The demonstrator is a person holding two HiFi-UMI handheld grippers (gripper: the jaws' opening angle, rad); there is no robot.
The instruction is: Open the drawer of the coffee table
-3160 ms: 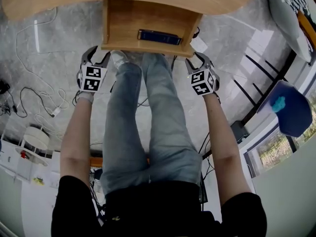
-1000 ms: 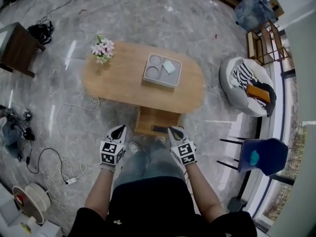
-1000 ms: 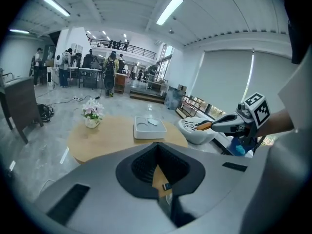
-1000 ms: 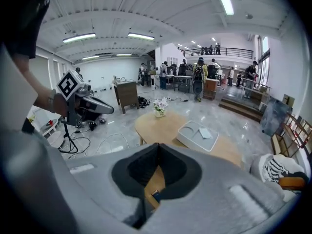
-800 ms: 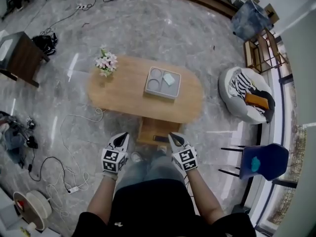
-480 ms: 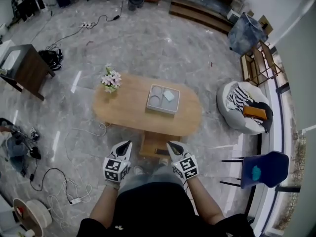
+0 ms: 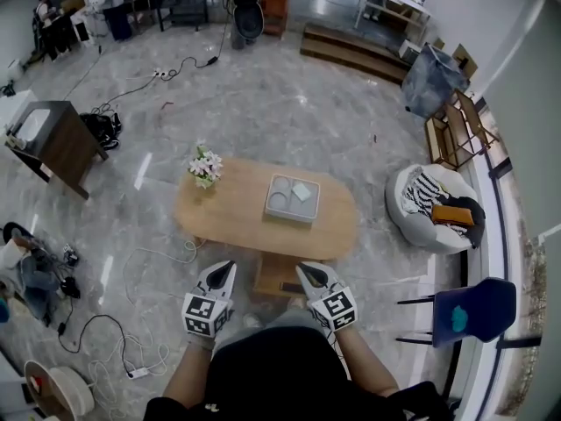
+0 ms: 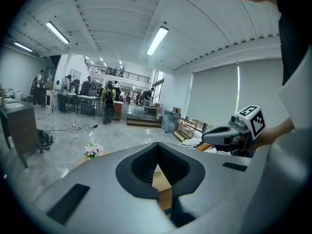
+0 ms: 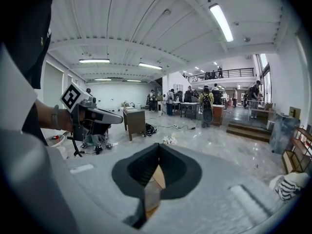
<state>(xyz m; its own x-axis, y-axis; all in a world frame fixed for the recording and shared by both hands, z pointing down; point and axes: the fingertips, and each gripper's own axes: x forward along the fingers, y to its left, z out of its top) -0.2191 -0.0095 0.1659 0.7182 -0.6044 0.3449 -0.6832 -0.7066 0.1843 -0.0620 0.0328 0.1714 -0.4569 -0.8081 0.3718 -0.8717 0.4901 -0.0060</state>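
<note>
Out in front of the person, the left tool [image 7: 227, 267] and right tool [image 7: 301, 267] are held side by side, tips aimed ahead, jaws pressed together on nothing. Black-and-white square markers are carried on their cubes. Between them, the drawer [image 7: 279, 276] is seen pulled out beneath the wooden surface [image 7: 232, 213].

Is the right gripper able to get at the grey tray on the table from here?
Probably not as it is held: the right gripper hangs shut by the open drawer, short of the tray. Nothing blocks the way, though.
</note>
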